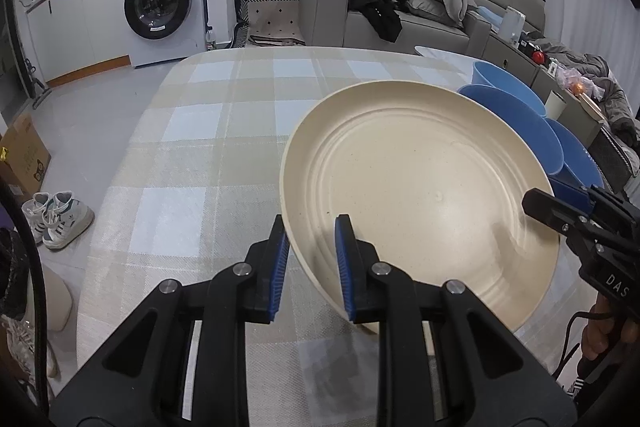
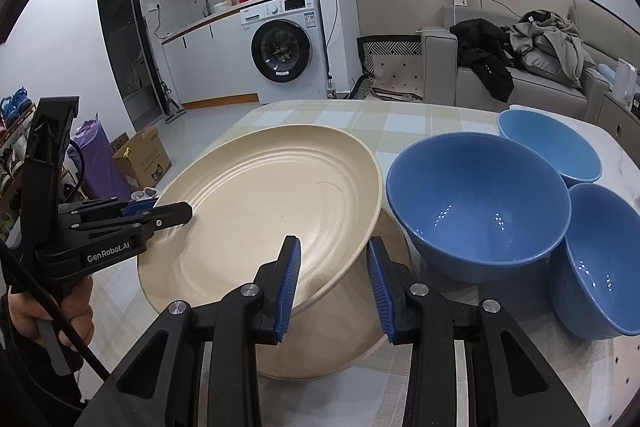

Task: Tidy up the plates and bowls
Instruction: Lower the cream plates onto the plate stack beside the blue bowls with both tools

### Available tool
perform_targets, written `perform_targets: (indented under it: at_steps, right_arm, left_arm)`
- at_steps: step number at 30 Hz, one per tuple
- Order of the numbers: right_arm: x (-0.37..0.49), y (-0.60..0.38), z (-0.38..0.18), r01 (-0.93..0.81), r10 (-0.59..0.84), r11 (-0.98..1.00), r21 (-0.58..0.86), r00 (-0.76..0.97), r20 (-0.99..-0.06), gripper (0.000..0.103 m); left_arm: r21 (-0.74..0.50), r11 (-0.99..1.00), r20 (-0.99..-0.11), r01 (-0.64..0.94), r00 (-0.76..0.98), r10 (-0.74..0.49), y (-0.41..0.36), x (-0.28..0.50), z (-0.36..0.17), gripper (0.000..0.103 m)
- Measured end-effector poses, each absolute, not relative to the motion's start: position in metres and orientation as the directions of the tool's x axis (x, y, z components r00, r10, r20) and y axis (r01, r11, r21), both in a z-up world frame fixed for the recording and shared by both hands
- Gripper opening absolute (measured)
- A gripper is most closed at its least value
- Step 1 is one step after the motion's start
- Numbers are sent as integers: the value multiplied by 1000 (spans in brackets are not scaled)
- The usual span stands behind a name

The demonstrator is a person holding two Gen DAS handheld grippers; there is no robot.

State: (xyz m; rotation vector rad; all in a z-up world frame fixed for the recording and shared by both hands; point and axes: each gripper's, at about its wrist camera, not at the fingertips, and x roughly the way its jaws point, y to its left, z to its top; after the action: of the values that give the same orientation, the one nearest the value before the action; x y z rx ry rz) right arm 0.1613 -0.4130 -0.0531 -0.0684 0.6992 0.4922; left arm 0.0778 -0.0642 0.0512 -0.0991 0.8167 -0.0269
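The cream plate (image 1: 420,187) is ridged, speckled and tilted up off the desk (image 1: 192,155), with the left gripper (image 1: 313,269) clamped on its rim and the right gripper (image 2: 334,289) straddling the opposite rim, jaws apart. Only the right wrist view shows a second plate (image 2: 360,339) under it. Just right of the right jaws, three blue bowls (image 2: 480,211) hold nothing.

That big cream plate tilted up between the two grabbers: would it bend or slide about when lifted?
The cream plate probably stays stiff: it holds its round shape while tilted, one edge raised above a second cream plate. Its smooth, faintly glossy surface looks slippery, so the thin rim might slide between the left gripper pads. It seems light for its size, though that is only a guess.
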Motion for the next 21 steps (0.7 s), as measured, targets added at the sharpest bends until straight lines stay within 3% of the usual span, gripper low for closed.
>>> perform_targets:
  at_steps: [21]
  right_arm:
    - [155, -414, -69, -454, 380, 889, 67, 648, -660, 36]
  left_arm:
    - [-75, 997, -736, -6, 675, -51, -68, 91, 27, 19]
